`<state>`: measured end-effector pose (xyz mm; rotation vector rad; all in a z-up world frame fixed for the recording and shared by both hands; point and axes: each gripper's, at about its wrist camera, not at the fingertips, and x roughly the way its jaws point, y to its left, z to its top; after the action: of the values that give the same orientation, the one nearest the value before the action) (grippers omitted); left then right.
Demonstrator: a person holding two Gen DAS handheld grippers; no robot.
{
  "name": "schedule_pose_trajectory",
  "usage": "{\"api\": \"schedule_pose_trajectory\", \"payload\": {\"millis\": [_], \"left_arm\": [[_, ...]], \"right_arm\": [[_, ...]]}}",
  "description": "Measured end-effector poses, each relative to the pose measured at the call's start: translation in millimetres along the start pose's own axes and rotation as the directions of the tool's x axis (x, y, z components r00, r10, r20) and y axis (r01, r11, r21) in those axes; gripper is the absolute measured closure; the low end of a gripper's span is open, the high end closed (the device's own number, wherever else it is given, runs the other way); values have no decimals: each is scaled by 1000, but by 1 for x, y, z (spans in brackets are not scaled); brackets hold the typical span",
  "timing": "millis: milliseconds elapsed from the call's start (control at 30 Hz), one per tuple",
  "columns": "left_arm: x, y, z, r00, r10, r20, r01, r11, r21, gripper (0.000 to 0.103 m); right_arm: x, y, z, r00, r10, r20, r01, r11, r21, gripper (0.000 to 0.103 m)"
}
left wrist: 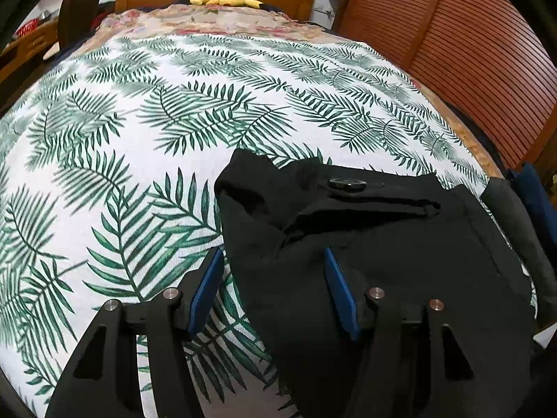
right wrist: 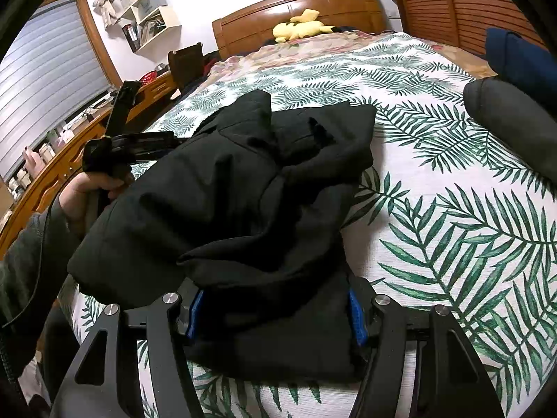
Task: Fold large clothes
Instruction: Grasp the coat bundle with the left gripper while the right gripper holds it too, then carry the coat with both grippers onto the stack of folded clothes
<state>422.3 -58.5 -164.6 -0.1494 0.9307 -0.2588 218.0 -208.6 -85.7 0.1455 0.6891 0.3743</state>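
A bulky black garment [left wrist: 383,261] lies bunched on the leaf-print bedspread [left wrist: 139,132], with a round button [left wrist: 348,184] near its top edge. My left gripper [left wrist: 272,252] hovers over the garment's left edge. Its blue pads [left wrist: 205,289] stand apart and bare, one above the sheet and one above the cloth. In the right wrist view the garment [right wrist: 226,191] is piled up in front of me. My right gripper [right wrist: 275,296] is shut on its near fold, and cloth bulges over both pads [right wrist: 357,313]. A hand [right wrist: 90,191] holds the left tool behind the pile, where its fingers are hidden.
A dark grey roll [right wrist: 504,122] and a navy item [right wrist: 515,55] lie at the bed's right edge. A yellow plush toy [right wrist: 299,28] rests by the wooden headboard [right wrist: 296,3]. Slatted wooden doors [left wrist: 470,52] stand to the right, and a wooden desk [right wrist: 69,160] runs along the left.
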Motion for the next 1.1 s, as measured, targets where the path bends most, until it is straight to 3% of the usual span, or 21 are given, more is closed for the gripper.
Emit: {"api": "schedule_pose_trajectory", "payload": {"millis": [67,167,200,267,433,800,933,1100], "left_arm": [[1,2,0,1000,-19,-10,19,1000,-22,48],[2,1,0,999,-44,-28,43,999,-31,58],[1,0,1,999,-43,-31,42,999,-26,60],[-2,-1,2,999,-39,-32,38,999,-23,75],[-22,-9,3,1000,-2,-3,2,1000,4,90],[-106,-54,9,985,10,170,-29,993,110,96],[-126,-80,16,977,3,215,-34,989,143,97],[-153,-139,36,952,-44,302,-21,978,208,97]], "right_arm": [[1,1,0,1000,6,-1,-6,1000,6,40],[3,6,-1,1000,16,-6,-16,1000,-12,51],[4,9,-1,1000,18,-10,-18,999,-36,56],[3,16,0,1000,11,-8,-11,997,-81,63],[1,19,4,999,20,24,-18,995,-98,78],[-41,-5,32,982,45,181,-33,997,-64,87],[-71,-1,51,966,12,257,27,989,-146,88],[-120,-17,80,946,-58,318,129,969,-209,89]]}}
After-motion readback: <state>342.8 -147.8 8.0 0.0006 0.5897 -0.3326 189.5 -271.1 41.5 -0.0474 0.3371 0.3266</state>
